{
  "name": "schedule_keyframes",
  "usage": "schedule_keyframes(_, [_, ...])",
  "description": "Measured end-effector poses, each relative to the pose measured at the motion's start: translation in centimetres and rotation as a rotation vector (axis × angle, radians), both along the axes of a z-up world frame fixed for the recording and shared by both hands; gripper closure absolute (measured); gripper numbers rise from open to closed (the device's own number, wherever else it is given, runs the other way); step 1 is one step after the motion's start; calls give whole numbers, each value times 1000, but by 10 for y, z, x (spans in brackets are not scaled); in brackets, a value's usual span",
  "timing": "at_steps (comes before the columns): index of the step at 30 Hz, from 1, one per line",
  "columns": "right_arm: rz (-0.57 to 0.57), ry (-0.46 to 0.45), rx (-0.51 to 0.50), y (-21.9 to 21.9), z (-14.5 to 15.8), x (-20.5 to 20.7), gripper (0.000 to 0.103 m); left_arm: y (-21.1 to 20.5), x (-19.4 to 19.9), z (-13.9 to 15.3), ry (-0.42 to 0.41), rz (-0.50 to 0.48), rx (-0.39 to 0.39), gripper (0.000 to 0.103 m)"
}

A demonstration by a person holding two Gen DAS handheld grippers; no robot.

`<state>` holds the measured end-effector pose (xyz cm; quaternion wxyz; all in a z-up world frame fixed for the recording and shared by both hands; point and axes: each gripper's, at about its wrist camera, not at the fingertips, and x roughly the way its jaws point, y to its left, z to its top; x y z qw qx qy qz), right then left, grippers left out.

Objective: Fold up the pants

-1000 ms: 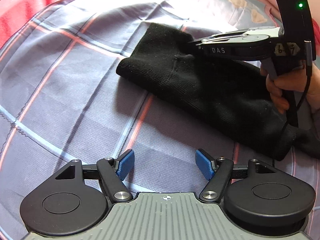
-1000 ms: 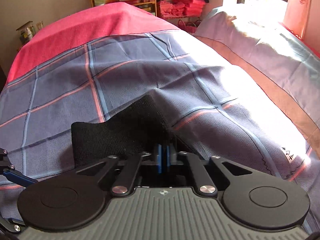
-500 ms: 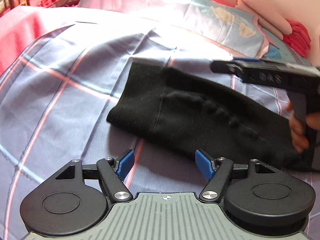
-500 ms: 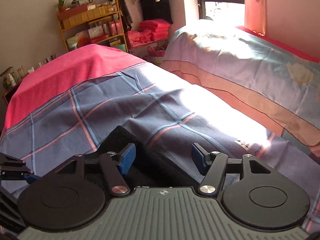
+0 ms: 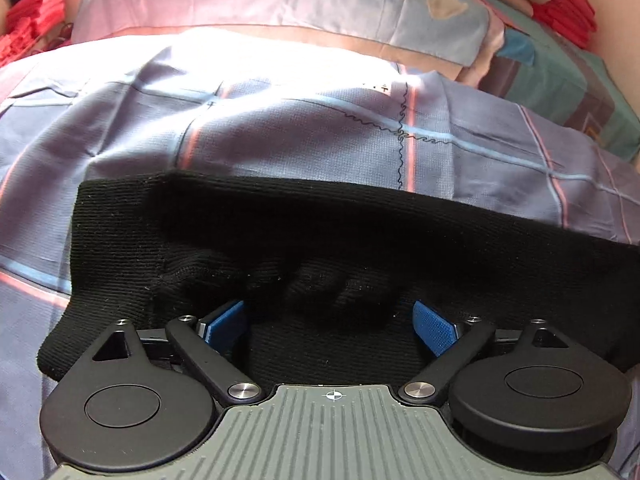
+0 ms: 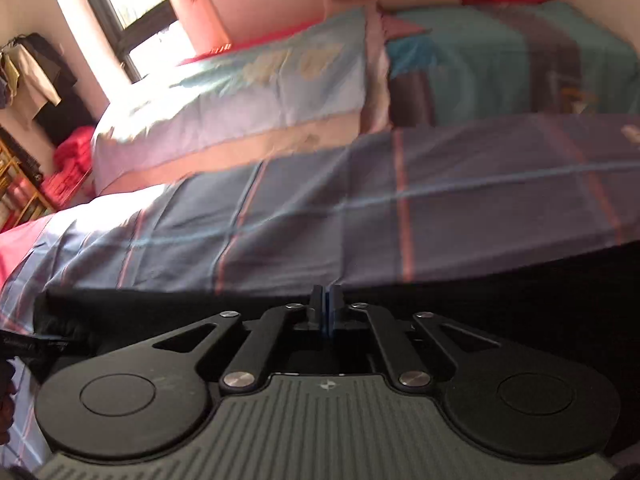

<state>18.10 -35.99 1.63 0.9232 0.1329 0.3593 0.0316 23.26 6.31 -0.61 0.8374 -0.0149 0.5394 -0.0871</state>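
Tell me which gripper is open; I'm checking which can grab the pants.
The left gripper: its blue pads stand wide apart over the black pants. The right gripper has just been closing; its pads meet, nothing visible between.

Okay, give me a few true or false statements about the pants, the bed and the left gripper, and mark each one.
1. The pants are black. True.
2. The left gripper is shut. False: its jaws stand wide open over the pants.
3. The pants lie on a plaid bedsheet. True.
4. A pillow lies on top of the pants. False: it sits beyond them, at the far side of the bed.
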Motion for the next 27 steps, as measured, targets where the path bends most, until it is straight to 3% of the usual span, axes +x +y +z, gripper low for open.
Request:
schedule_keyframes(1, [34, -10, -2, -1, 3, -9, 46, -4, 1, -1, 0, -12, 22, 0])
schedule_keyframes(2, [79, -5, 2, -1, 4, -17, 42, -7, 1, -2, -1, -25, 40, 0])
schedule_keyframes(5, [36, -12, -83, -9, 9, -46, 44, -15, 4, -6, 3, -37, 75, 0])
schedule_keyframes(9, [-211, -56, -202, -68, 15, -74, 32, -21, 3, -8, 5, -47, 105, 0])
schedule_keyframes(12, [-445, 5, -268, -122, 8, -73, 31, -22, 2, -8, -1, -42, 109, 0])
schedule_keyframes(15, [-568, 105, -239, -168, -19, -61, 30, -23, 0, -9, -15, -38, 115, 0])
schedule_keyframes(16, [-579, 122, -216, -178, -30, -57, 38, -23, -1, -9, -17, -35, 119, 0])
schedule_keyframes(17, [-568, 128, -186, -185, -40, -55, 57, -24, -1, -9, -17, -32, 123, 0])
schedule_keyframes(18, [-556, 99, -177, -189, -45, -57, 58, -25, 0, -9, -15, -30, 126, 0])
schedule_keyframes(19, [-539, 85, -202, -188, -42, -58, 78, -25, 0, -9, -13, -29, 128, 0])
schedule_keyframes(20, [-530, 66, -223, -186, -34, -61, 91, -25, 1, -9, -9, -26, 128, 0])
schedule_keyframes(24, [-531, -79, -232, -182, 1, -80, 92, -25, 2, -9, -6, -29, 128, 0])
schedule_keyframes(27, [-530, -64, -181, -197, -15, -72, 92, -26, 1, -10, -11, -24, 132, 0])
